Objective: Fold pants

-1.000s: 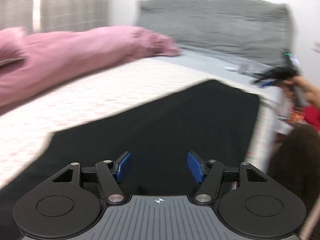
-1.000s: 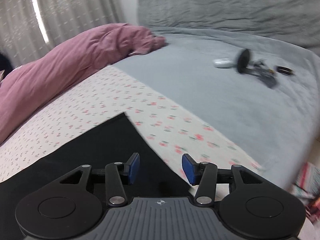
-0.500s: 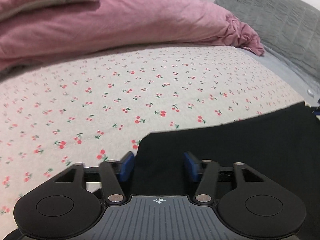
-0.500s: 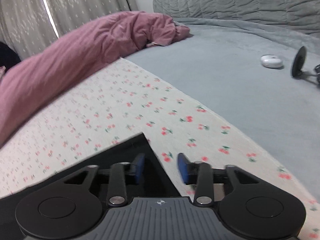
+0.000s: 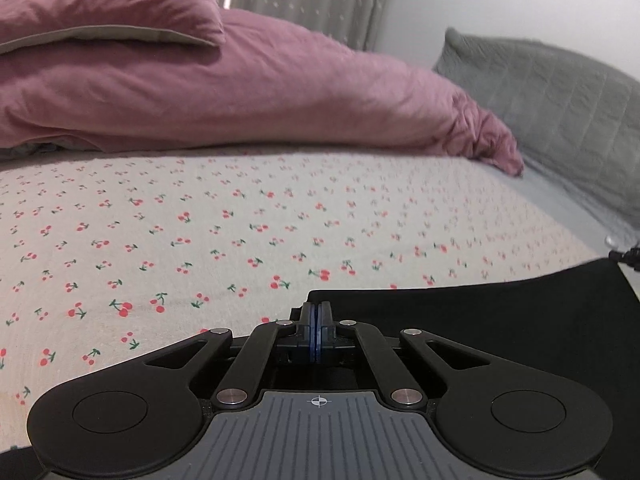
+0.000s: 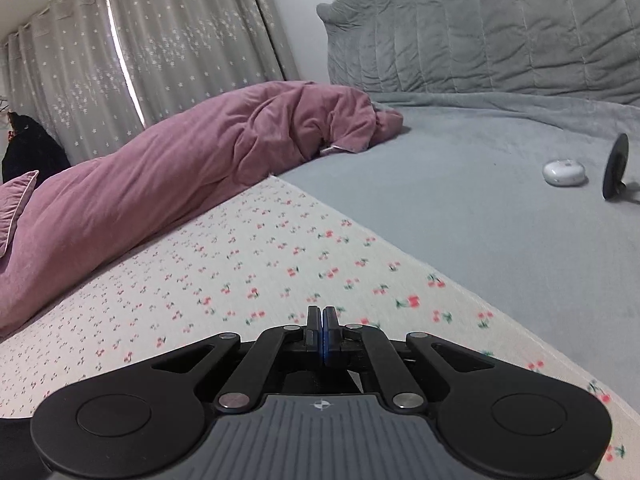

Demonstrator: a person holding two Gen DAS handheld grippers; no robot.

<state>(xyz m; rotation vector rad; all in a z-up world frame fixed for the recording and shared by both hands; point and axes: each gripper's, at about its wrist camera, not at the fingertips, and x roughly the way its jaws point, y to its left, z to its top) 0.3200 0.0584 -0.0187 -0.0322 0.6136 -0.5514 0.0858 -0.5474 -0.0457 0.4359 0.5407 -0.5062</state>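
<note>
1. Left gripper (image 5: 315,322): blue pads pressed together, clamped on the corner of the black pants (image 5: 480,320) at the near edge of the fabric.
2. Right gripper (image 6: 322,330): blue pads pressed together. Dark fabric visible directly beneath the linkage, but the pinch point itself hidden by the fingers; whether cloth sits between the pads cannot be told.
3. Pants: spread flat on the cherry-print sheet (image 5: 240,232), extending from the left gripper toward the right edge of the left wrist view, upper edge running nearly straight across. Only a small dark patch at the lower left corner of the right wrist view.
4. Cherry-print sheet: covers the near part of the bed, pale ground with small red cherries; borders the grey blanket (image 6: 480,220) along a diagonal line in the right wrist view.
5. Pink duvet (image 5: 280,96): bunched in a long roll along the far side of the sheet, with a pink pillow (image 5: 112,8) resting on top at the left end.
6. Grey quilted headboard (image 6: 500,28): upright behind the grey blanket.
7. On the grey blanket, well apart from both grippers: a small white case (image 6: 564,172) just beside a dark round disc on a stand (image 6: 616,166).
8. Grey star-patterned curtains (image 6: 160,40): hanging behind the duvet, with a bright vertical slit between panels.
</note>
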